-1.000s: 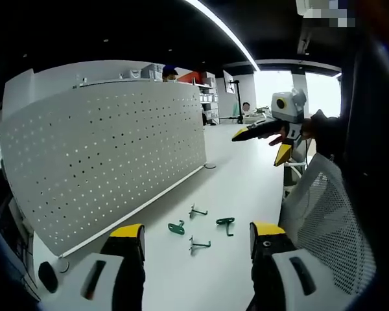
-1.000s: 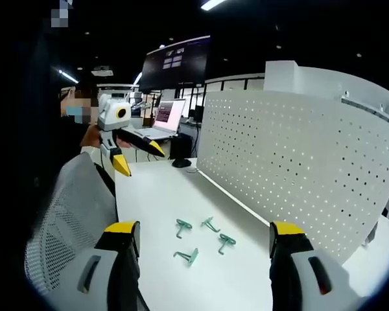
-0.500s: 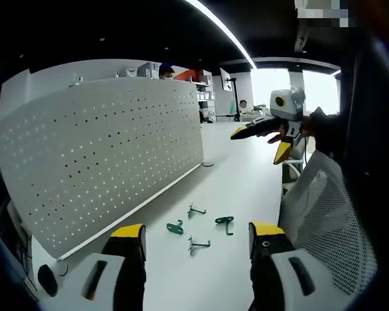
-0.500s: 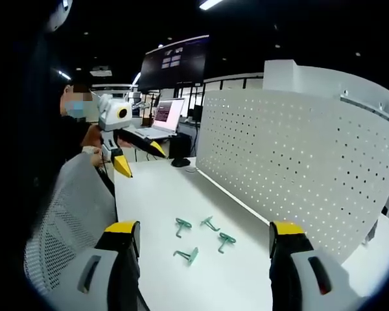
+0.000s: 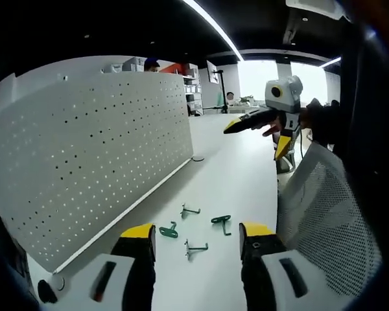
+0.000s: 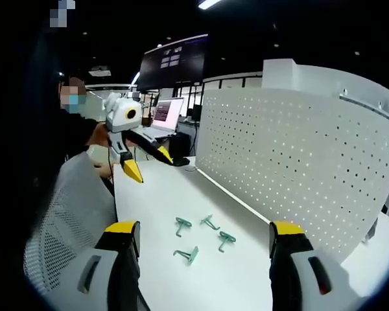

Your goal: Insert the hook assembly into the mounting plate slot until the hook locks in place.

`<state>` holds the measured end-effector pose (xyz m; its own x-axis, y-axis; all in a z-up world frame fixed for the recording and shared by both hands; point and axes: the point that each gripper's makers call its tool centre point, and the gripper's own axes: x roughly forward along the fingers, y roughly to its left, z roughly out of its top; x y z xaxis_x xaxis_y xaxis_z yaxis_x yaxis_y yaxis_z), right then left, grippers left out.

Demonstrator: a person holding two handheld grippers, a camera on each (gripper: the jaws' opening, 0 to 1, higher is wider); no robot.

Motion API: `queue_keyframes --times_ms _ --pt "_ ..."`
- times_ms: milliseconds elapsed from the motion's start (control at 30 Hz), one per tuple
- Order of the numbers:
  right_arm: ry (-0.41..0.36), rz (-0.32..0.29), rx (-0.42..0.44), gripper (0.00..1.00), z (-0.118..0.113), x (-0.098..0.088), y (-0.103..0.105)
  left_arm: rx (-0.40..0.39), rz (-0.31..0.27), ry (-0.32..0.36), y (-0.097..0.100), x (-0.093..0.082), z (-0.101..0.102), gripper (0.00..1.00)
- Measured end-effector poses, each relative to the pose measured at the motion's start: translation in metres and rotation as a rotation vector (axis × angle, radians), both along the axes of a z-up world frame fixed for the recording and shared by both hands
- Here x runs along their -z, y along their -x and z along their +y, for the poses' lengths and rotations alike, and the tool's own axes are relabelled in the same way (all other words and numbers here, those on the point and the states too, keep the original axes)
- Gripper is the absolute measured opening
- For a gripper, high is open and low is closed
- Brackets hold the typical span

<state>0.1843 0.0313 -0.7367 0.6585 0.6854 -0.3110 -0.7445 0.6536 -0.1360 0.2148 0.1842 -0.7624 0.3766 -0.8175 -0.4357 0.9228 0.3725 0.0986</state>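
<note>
Standing upright along the far edge of the white table [image 5: 246, 175], the perforated mounting plate [image 5: 97, 149] is the largest element, its rows of small holes facing the work area; the right gripper view shows it on the opposite side. A mesh chair back [image 5: 324, 214] sits at the table's near edge. The left gripper [image 5: 196, 236] rises from the bottom of its view with its yellow-tipped jaws spread wide and nothing between them; the right gripper [image 6: 204, 234] is likewise spread and empty. Each gripper also appears in the other's view, held high above the table, well apart from the parts.

Four small green hook assemblies lie loose on the table in front of the plate, near one another but apart: one hook [image 5: 168, 230] nearest the plate, a second [image 5: 189, 210] beyond it, a third [image 5: 221, 221] toward the chair, a fourth [image 5: 196, 247] closest to the left gripper. None is yet taken up.

Judged by appearance, the hooks are light, stiff and thin, likely to skid on the smooth table; a grip across the flat body, leaving the insertion prongs free, seems best.
</note>
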Motion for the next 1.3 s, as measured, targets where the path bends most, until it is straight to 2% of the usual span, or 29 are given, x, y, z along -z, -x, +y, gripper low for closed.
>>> queue_keyframes --times_ms 533,933,1300 --pt "0.002 0.008 0.006 0.79 0.001 0.001 0.001 0.075 0.04 -0.127 -0.018 0.046 -0.02 0.43" --pt "0.004 0.012 0.005 0.79 0.001 0.002 0.0 0.077 0.028 -0.193 -0.028 0.074 -0.024 0.31" --pt "0.007 0.019 -0.001 0.79 0.003 0.004 -0.001 0.076 0.057 -0.244 -0.034 0.101 -0.03 0.23"
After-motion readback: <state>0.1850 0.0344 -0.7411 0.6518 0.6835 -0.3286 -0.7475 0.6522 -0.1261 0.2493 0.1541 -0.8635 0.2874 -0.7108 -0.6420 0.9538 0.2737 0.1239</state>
